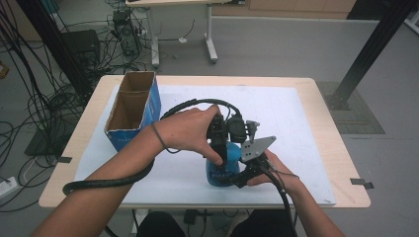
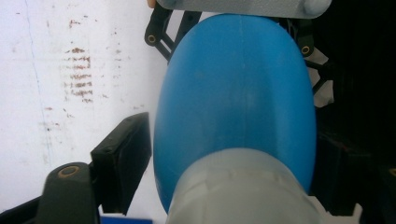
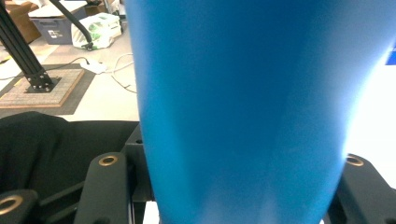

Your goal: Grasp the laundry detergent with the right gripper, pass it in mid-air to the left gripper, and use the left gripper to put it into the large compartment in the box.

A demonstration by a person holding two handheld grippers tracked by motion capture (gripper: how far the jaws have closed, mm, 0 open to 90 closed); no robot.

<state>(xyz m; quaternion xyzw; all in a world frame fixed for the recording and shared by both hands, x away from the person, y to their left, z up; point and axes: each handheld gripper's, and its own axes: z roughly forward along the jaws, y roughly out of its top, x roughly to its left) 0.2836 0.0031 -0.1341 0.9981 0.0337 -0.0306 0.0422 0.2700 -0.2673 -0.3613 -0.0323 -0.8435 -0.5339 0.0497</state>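
Near the tabletop's [image 1: 306, 128] front edge, upright blue bottle [image 1: 223, 168] clamped low by right tool [image 1: 243, 173]; left tool [image 1: 218, 148] straddles its cap from above, jaws half-closed, not yet gripping.

A bottle [image 1: 223, 170] is stood near the front edge of the mat [image 1: 296, 123], which is laid on the table [image 1: 341, 163]. An open box [image 1: 133, 108] is set at the mat's back left corner, well apart from the bottle.
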